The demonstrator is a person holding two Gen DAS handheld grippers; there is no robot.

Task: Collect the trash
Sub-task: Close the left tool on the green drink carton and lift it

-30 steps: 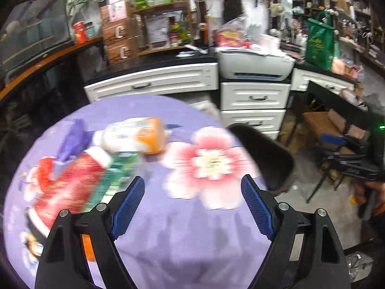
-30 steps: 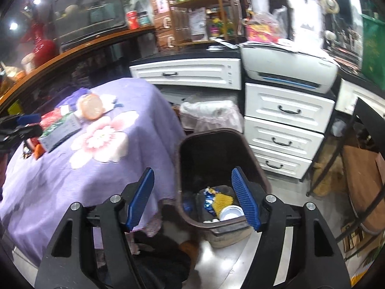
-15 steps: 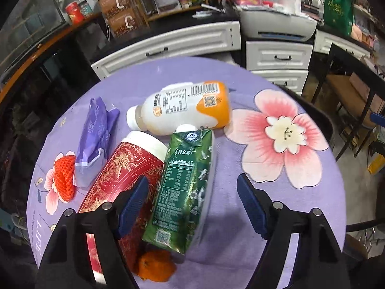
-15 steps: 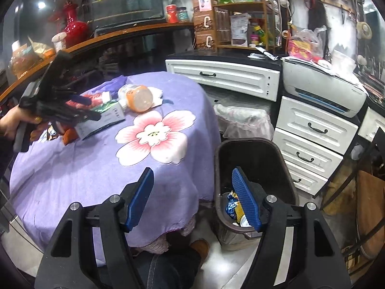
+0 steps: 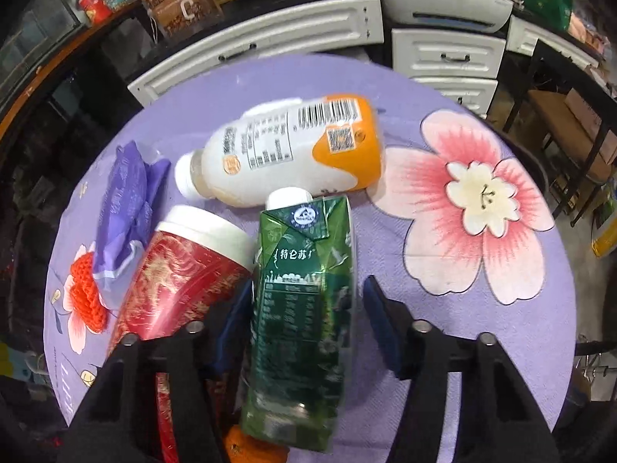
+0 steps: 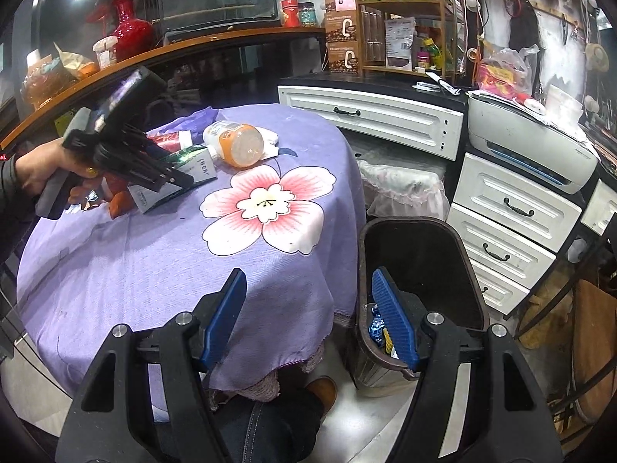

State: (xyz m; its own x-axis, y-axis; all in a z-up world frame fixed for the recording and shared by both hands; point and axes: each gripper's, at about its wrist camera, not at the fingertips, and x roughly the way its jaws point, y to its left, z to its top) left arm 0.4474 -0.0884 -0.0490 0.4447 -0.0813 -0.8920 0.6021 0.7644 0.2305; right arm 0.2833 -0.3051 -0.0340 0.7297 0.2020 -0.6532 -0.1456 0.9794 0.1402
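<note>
Since the earlier frame the left tongs [image 5: 306, 324] have been brought down over the trash pile and their jaws have just been closing; the green milk carton [image 5: 304, 308] is now bracketed between the blue pads. Left pad is seen against the carton's side, right pad stands just clear of it with a gap visible, so no clamp is confirmed: jaws apart, carton between them.

Carton lies flat on the purple flowered bench [image 5: 443, 347], white cap end pointing away from the camera and touching the white-and-orange drink bottle [image 5: 285, 154], which lies on its side across the far end. A red cup with a white lid [image 5: 185, 270] lies on its side just left of the carton, touching it. Further left, a crumpled purple bag [image 5: 127, 208] and a red foam fruit net [image 5: 86, 293]. An orange item [image 5: 246, 447] is seen under the carton's near end; it cannot be identified.

Right tongs [image 6: 308, 312] are held apart with nothing between them, hovering over the bench edge beside the dark trash bin [image 6: 420, 254] on the floor. Wrappers are seen inside the bin. In the right wrist view, the left hand [image 6: 42, 169] is seen gripping its handle over the pile.
</note>
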